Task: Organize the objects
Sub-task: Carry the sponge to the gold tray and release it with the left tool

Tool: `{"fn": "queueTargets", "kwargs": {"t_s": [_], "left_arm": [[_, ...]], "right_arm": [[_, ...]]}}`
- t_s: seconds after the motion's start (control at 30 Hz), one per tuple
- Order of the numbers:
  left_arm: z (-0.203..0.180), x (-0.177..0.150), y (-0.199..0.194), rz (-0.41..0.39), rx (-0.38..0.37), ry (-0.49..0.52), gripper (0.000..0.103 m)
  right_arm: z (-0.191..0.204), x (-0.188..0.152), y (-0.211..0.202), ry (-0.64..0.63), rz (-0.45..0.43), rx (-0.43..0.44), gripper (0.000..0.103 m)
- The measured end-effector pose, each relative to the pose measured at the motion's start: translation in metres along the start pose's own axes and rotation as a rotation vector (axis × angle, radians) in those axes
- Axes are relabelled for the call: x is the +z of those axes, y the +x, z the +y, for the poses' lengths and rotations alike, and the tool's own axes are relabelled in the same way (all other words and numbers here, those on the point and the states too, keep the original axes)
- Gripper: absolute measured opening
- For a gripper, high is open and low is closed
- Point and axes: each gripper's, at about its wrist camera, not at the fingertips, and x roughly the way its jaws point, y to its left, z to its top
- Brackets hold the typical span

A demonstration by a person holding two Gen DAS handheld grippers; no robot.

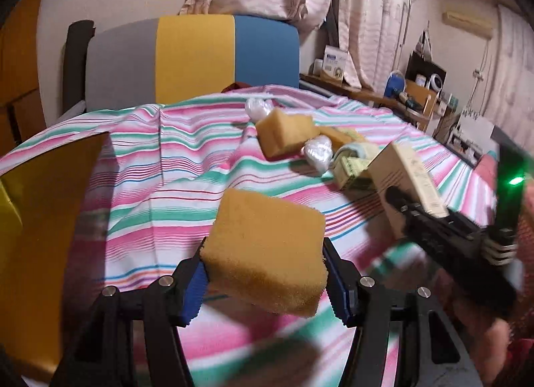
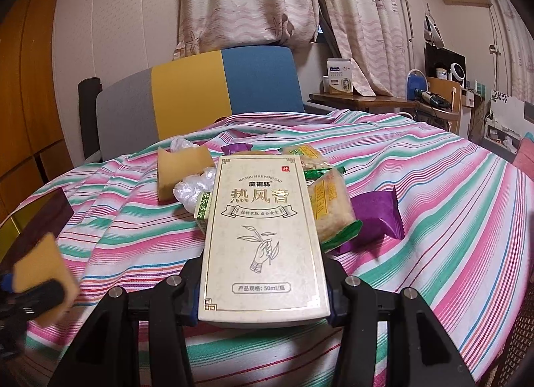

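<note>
The left gripper (image 1: pixel 263 282) is clamped across a yellow-orange rectangular foam sponge (image 1: pixel 267 253), lifted above the pink-and-green striped cloth (image 1: pixel 140 160). To its right, the right gripper (image 2: pixel 263 300) grips the near end of a cream rectangular cardboard box (image 2: pixel 262 237), whose long axis runs straight ahead. Both point level toward the pile of snack packets (image 2: pixel 330 210) just beyond the box's far end, so the right is nearer.
</note>
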Motion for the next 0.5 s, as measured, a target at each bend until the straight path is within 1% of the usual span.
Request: {"fn": "queueTargets", "kwargs": {"t_s": [0.23,0.33,0.43,0.5], "left_arm": [[0.013,-0.003,-0.039,-0.045,0.02,-0.05,0.062],[0.025,-0.005,-0.059,-0.085,0.033,-0.067,0.062],[0.039,-0.006,-0.079,-0.125,0.073,-0.077,0.062],[0.051,-0.006,-0.092,-0.139,0.107,-0.09,0.062]], "right_arm": [[0.005,0.001,0.001,-0.027,0.01,-0.026,0.051],[0.006,0.003,0.003,-0.036,0.028,-0.011,0.051],[0.01,0.005,0.003,-0.062,0.043,-0.002,0.051],[0.016,0.005,-0.002,-0.082,0.035,-0.002,0.051]]}}
